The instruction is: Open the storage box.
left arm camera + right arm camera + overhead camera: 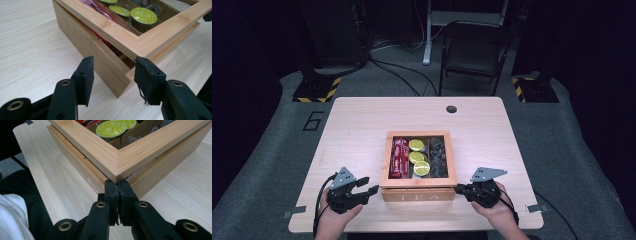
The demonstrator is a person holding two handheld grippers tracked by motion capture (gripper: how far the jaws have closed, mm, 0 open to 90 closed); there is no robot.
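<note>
Two grippers flanking a wooden tea box (pixel 418 192) near the front middle of the table (pixel 362 125) in the high view: left gripper (pixel 362 189) just off the box's near-left corner, right gripper (pixel 460 188) at its near-right corner. Framed lid (pixel 418 134) over red packets (pixel 399 157), green-topped capsules (pixel 418 157) and dark ones

From the left gripper view, fingers (pixel 85 77) released and spread wide either side of the box corner, lid lifted slightly ajar, gripping nothing. Risk here: closing at an angle and shoving the box sideways

From the right gripper view, fingers (pixel 111 195) clenched together, tips pressed at the seam under the lid corner; whether pinching anything, cannot tell. Likely trouble: tips slipping out, lid dropping, or uneven lift tilting the box and jostling capsules
</note>
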